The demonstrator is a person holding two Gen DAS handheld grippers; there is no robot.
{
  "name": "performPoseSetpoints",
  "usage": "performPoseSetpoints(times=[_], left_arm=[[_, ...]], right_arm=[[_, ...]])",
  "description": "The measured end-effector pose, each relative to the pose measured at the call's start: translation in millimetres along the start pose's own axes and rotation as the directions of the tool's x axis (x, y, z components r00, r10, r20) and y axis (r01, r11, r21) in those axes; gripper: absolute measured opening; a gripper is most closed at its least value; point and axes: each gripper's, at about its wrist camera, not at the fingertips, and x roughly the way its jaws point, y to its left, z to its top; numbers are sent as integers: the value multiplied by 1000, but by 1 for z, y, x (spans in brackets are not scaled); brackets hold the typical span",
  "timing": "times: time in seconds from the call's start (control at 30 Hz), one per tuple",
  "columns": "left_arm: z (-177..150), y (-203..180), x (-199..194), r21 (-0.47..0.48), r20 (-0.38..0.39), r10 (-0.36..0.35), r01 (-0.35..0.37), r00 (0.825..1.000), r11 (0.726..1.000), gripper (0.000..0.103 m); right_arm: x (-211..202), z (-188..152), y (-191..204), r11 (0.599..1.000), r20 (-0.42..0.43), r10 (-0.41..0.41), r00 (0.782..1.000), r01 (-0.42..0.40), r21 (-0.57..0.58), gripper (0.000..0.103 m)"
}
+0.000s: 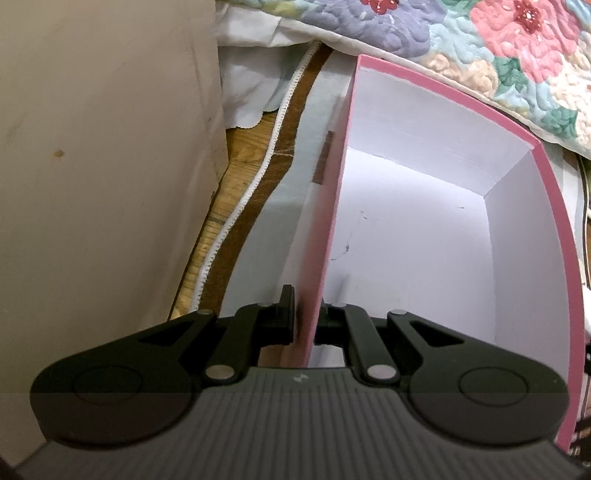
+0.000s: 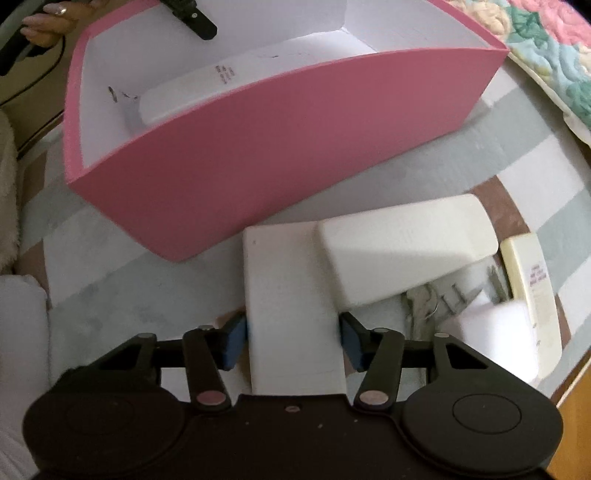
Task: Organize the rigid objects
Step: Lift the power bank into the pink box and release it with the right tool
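The left gripper [image 1: 308, 317] is clamping the near wall of the pink box [image 1: 546, 206], one finger inside and one outside, the jaws nearly together with only the thin cardboard between them. As I read it, that hold is steadying the light box on the striped cloth [image 2: 110, 258] so it is not sliding or tipping while things are dropped in. In the right wrist view that same gripper is showing as a dark finger at the far rim, with a hand [image 2: 48, 22] just beside it at the box's far corner.

The right gripper [image 2: 293, 341] is pointing steeply down over a flat white slab [image 2: 291, 295], the task's thing in hand. Its jaws are standing about half open, one blue pad [image 2: 234, 341] at each long edge of the slab; the pads look right up against those edges, but whether they are pressing yet I cannot tell. The slab is lying flat on the cloth, running straight out from between the fingers toward the box's near pink wall, which is just beyond its far end.

A white block [image 2: 402, 240] is overlapping the slab's far right corner. Beyond it, some metal keys [image 2: 421, 306] and a cream card [image 2: 532, 291] are lying near each other on the cloth. One white item [image 2: 173, 99] is already resting inside the box.
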Motion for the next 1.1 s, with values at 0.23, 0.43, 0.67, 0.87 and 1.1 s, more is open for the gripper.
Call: performPoseSetpoints(times=[0.23,0.43,0.67,0.87,1.1], left_arm=[[-1,7,-2,-43,-10,-37,37,999,998,8],[-2,4,-2,-33,-1,-27,27,1000,999,8],[-3,6,-2,-40,13,-40,40,999,998,8],[-1,7,-5,-47,23,-42,43,999,998,8],[-1,3,-5,-30,23,-17,18,1000,999,7]], right_arm=[[-26,-17,29,998,-24,-64,998,65,25,59],[-52,-15,22,990,20,-138,990,138,42,59],[-92,17,-3,977,144,-214,966,207,58,59],[-132,73,-12,985,251,-163,954,171,-12,59],[-96,126,0,981,241,-71,968,111,-157,59]])
